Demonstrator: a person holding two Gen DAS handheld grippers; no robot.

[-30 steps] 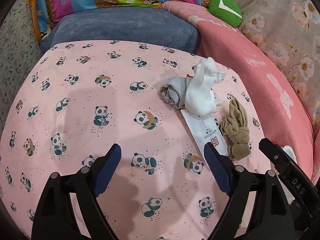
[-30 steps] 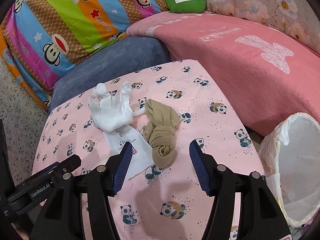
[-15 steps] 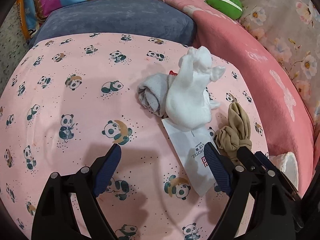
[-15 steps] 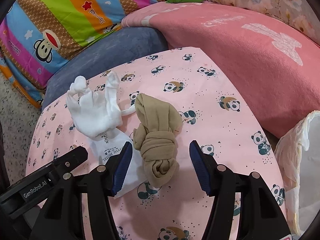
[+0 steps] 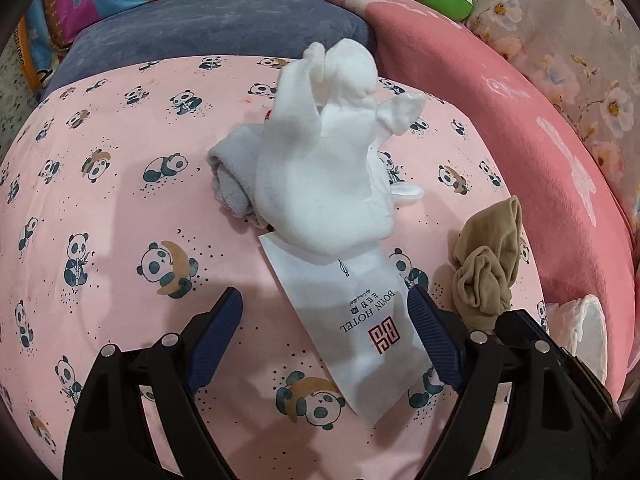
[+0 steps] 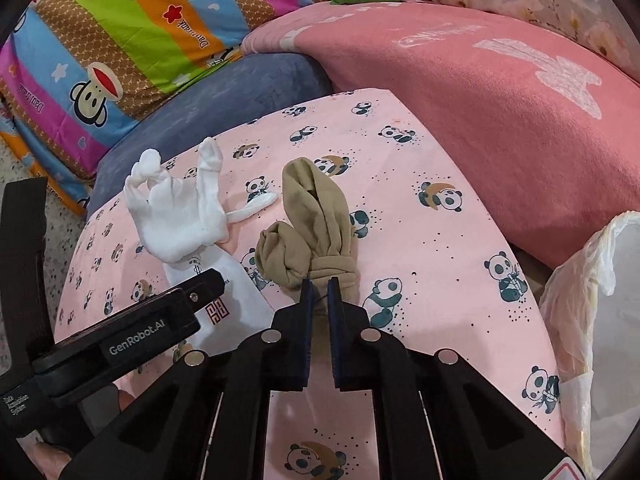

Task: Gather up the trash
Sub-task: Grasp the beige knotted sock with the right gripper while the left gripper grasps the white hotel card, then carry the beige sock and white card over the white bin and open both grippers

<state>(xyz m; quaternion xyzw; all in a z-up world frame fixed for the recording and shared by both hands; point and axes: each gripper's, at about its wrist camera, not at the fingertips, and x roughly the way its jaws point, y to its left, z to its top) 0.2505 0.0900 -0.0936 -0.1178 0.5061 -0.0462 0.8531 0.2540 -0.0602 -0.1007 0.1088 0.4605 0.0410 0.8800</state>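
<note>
Over the pink panda-print sheet, both grippers point steeply downward. Left gripper: jaws spread wide, nothing between the pads; its right-hand finger overlaps the edge of the white paper sleeve lying flat on the sheet. Right gripper: jaws closing, fingers nearly together, with the near end of the knotted tan stocking pinched between the tips.

Trash items: the tan stocking lies near the sheet's right edge, beside the sleeve; a white sock rests on the sleeve's far end, with a rolled grey sock touching its left side. A white bag-lined bin stands off the sheet's right edge, cut off by the frame.

Hidden or unclear: the stocking's near end is covered by the right fingers. A small red object behind the white sock cannot be identified. Fingertips of a person's hand show at the lower left of the right wrist view, largely hidden.

Legible writing: "BOTIN HOTEL" and a red square emblem on the sleeve; "GenRobot.AI" on the left gripper's body as seen from the right wrist view.
</note>
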